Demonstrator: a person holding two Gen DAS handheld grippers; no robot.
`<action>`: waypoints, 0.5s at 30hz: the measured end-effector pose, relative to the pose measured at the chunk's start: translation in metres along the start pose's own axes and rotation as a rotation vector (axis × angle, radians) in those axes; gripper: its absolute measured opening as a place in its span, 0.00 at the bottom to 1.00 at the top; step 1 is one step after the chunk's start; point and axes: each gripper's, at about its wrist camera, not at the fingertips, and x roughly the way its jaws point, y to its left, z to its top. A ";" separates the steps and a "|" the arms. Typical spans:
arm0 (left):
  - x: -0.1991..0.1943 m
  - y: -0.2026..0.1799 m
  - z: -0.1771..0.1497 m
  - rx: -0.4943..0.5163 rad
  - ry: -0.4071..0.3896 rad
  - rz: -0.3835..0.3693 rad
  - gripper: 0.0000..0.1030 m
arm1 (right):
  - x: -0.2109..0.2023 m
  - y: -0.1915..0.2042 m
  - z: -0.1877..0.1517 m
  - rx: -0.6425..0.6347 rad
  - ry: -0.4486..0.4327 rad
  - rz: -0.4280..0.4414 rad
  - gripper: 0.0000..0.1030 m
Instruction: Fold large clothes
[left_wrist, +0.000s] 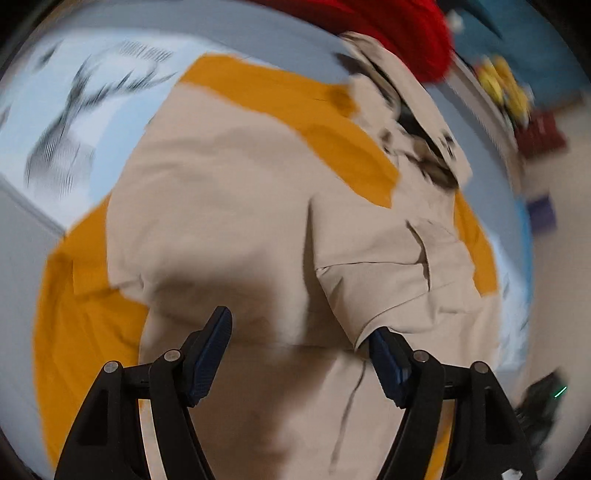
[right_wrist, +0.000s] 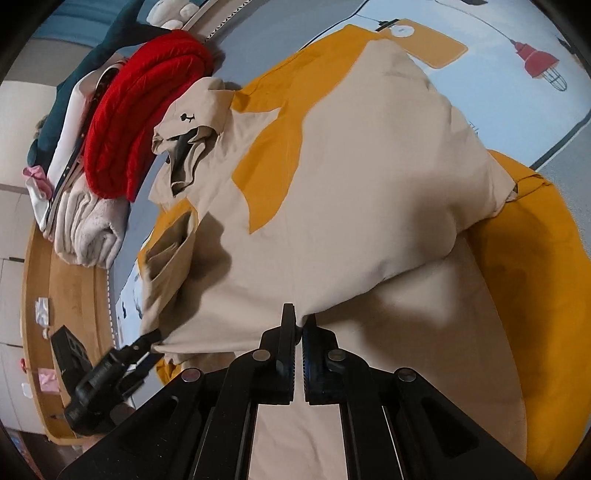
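Note:
A large beige and mustard-yellow jacket (left_wrist: 229, 192) lies spread on a pale blue printed sheet; it also shows in the right wrist view (right_wrist: 354, 177). Its collar (right_wrist: 192, 122) points toward the pile of clothes. My left gripper (left_wrist: 301, 349) is open just above the beige cloth, and a folded edge of the jacket lies against its right finger (left_wrist: 388, 362). My right gripper (right_wrist: 300, 328) is shut on a beige fold of the jacket and holds it a little raised. The left gripper (right_wrist: 147, 341) shows in the right wrist view at the jacket's lower left edge.
A red padded garment (right_wrist: 144, 110) and a folded cream garment (right_wrist: 88, 229) are piled beyond the collar, with dark teal fabric (right_wrist: 107, 48) behind. A wooden rim (right_wrist: 40, 295) with small items runs along the left. The printed sheet (right_wrist: 517, 92) extends to the far side.

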 end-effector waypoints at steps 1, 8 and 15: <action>-0.002 0.004 0.000 -0.016 -0.005 -0.010 0.68 | 0.002 -0.001 0.000 0.003 0.001 -0.011 0.02; -0.016 0.022 0.015 -0.030 -0.037 -0.042 0.62 | 0.010 0.000 0.001 -0.010 0.015 -0.037 0.03; -0.021 0.041 0.021 -0.100 -0.047 -0.015 0.59 | 0.016 -0.005 -0.002 0.000 0.031 -0.070 0.04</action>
